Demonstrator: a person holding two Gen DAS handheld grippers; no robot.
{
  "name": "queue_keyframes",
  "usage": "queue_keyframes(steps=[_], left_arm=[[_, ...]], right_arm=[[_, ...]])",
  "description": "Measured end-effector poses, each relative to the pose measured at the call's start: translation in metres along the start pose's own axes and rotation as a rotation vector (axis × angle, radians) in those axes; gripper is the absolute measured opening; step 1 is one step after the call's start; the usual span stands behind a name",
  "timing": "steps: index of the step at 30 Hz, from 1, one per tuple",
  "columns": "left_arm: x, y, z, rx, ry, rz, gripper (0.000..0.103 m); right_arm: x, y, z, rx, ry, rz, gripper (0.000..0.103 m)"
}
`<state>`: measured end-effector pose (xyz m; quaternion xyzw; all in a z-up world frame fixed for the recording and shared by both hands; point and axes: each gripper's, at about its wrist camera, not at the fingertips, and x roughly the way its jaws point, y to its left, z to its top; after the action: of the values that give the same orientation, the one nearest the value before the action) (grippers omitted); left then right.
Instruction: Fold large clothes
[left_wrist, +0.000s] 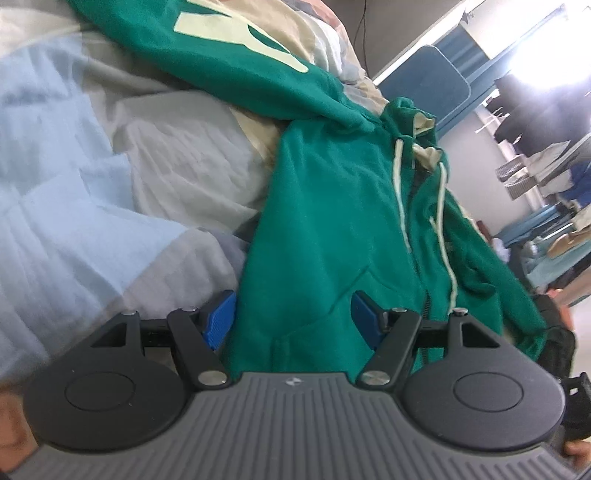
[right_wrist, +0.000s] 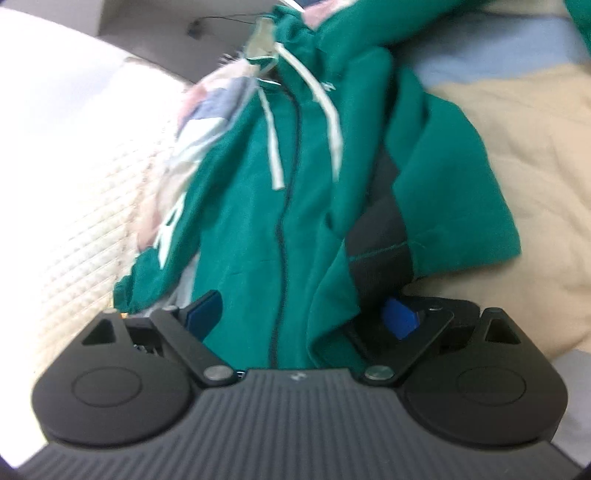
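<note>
A green zip hoodie with white drawstrings lies on a bed; one sleeve with a pale print stretches to the upper left. My left gripper is open, its blue pads on either side of the hoodie's lower front near the pocket. In the right wrist view the same hoodie hangs bunched, zip down the middle. My right gripper is open with the hoodie's hem fabric lying between its jaws. The view is blurred.
The bed is covered with a patchwork quilt of blue, grey and beige. A blue chair back and a bright window stand beyond it at right. A white quilted cover lies at left, and beige bedding lies at right.
</note>
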<state>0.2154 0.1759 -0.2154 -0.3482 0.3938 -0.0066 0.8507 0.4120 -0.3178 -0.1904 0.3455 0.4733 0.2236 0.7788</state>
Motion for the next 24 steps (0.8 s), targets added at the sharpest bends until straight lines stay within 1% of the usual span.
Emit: queue_keyframes(steps=[3, 4, 6, 8, 11, 12, 15, 17, 19, 22, 24], left_arm=[[-0.003, 0.0, -0.002, -0.011, 0.004, -0.026, 0.073], [-0.005, 0.0, -0.004, -0.016, -0.001, -0.017, 0.073], [-0.012, 0.004, -0.007, -0.029, -0.014, 0.018, 0.073], [-0.016, 0.011, -0.007, -0.057, -0.009, 0.007, 0.073], [-0.016, 0.019, -0.008, -0.084, 0.006, 0.009, 0.073], [-0.014, 0.019, -0.008, -0.082, 0.012, 0.01, 0.073], [-0.009, 0.018, -0.01, -0.069, 0.031, 0.01, 0.073], [-0.005, 0.017, -0.01, -0.063, 0.046, 0.003, 0.073], [-0.003, 0.016, -0.012, -0.061, 0.058, -0.008, 0.073], [0.001, 0.015, -0.013, -0.066, 0.072, -0.018, 0.073], [0.004, 0.014, -0.014, -0.064, 0.091, -0.029, 0.073]], right_arm=[[-0.002, -0.003, 0.002, 0.029, -0.024, 0.02, 0.095], [-0.009, -0.003, -0.002, 0.037, -0.035, 0.015, 0.095], [-0.017, -0.006, -0.004, 0.05, -0.059, -0.018, 0.095], [-0.023, -0.013, -0.004, 0.067, -0.066, -0.057, 0.095], [-0.024, -0.023, -0.002, 0.098, -0.077, -0.153, 0.094], [-0.022, -0.025, -0.002, 0.098, -0.072, -0.193, 0.093], [-0.018, -0.027, -0.003, 0.057, -0.051, -0.377, 0.092], [-0.015, -0.027, -0.001, 0.05, -0.054, -0.434, 0.092], [-0.018, -0.032, 0.0, 0.077, -0.067, -0.439, 0.091], [-0.019, -0.038, 0.0, 0.09, -0.056, -0.412, 0.091], [-0.015, -0.037, 0.0, 0.066, -0.046, -0.445, 0.091]])
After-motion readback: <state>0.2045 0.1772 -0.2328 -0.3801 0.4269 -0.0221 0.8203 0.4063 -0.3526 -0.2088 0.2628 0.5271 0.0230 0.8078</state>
